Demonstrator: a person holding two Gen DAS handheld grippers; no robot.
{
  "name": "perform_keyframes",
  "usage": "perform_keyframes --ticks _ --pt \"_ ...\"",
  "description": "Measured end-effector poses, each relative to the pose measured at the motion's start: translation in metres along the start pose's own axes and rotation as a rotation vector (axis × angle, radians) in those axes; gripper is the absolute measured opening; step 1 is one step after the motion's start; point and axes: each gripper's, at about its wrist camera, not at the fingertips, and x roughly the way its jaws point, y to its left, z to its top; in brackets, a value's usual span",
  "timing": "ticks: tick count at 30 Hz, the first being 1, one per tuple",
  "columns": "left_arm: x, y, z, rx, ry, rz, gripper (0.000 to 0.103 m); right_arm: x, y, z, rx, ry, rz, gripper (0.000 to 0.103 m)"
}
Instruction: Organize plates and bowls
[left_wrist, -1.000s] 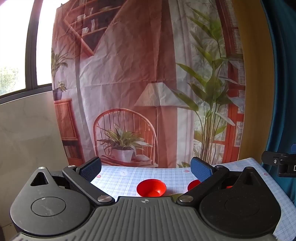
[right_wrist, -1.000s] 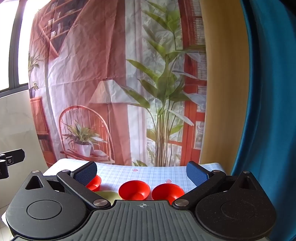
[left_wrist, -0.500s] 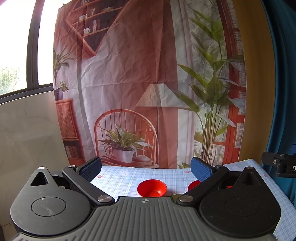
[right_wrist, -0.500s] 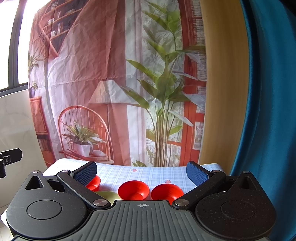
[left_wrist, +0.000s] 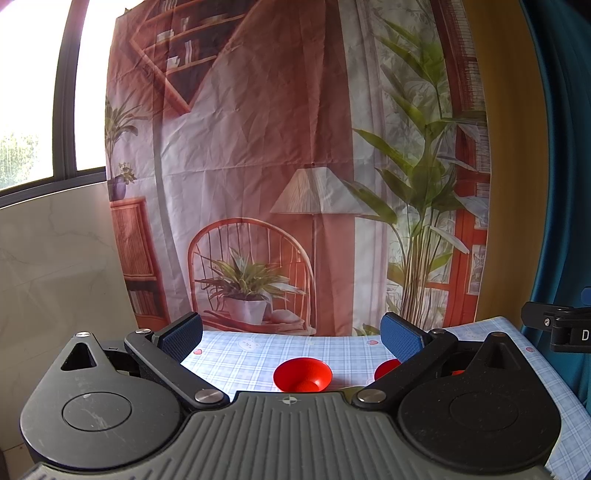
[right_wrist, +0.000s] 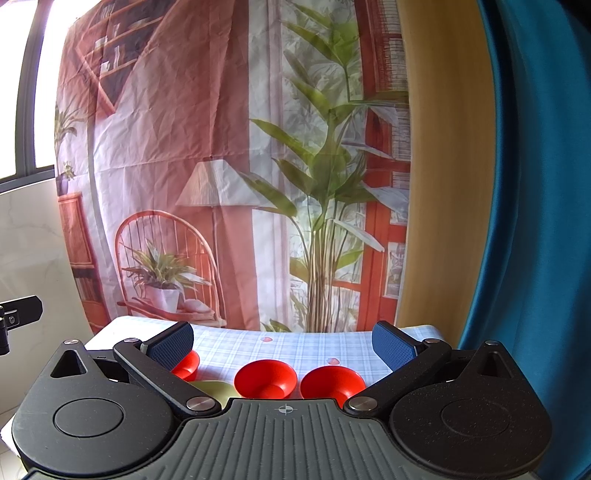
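Three red bowls stand in a row on the checked tablecloth (right_wrist: 295, 345). In the right wrist view they are the left bowl (right_wrist: 186, 365), partly behind my finger, the middle bowl (right_wrist: 265, 378) and the right bowl (right_wrist: 332, 382). A yellow-green plate (right_wrist: 214, 389) lies just in front of them, mostly hidden by the gripper body. In the left wrist view one red bowl (left_wrist: 302, 374) shows fully and a second (left_wrist: 386, 369) peeks out behind my right finger. My left gripper (left_wrist: 291, 338) and my right gripper (right_wrist: 282, 341) are both open, empty and held above the table's near side.
A printed backdrop (left_wrist: 295, 184) hangs behind the table's far edge. A blue curtain (right_wrist: 535, 221) hangs at the right. The other gripper's black tip shows at the right edge of the left wrist view (left_wrist: 557, 328) and at the left edge of the right wrist view (right_wrist: 18, 319).
Almost nothing has changed. Both grippers have stayed open, with only a slight drift of the views.
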Motion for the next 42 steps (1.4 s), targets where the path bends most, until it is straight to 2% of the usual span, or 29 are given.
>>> perform_keyframes --ticks 42 --pt "-0.0027 0.0004 -0.0012 -0.006 0.01 -0.005 0.103 0.0006 -0.001 -0.0006 0.001 -0.001 0.0 0.103"
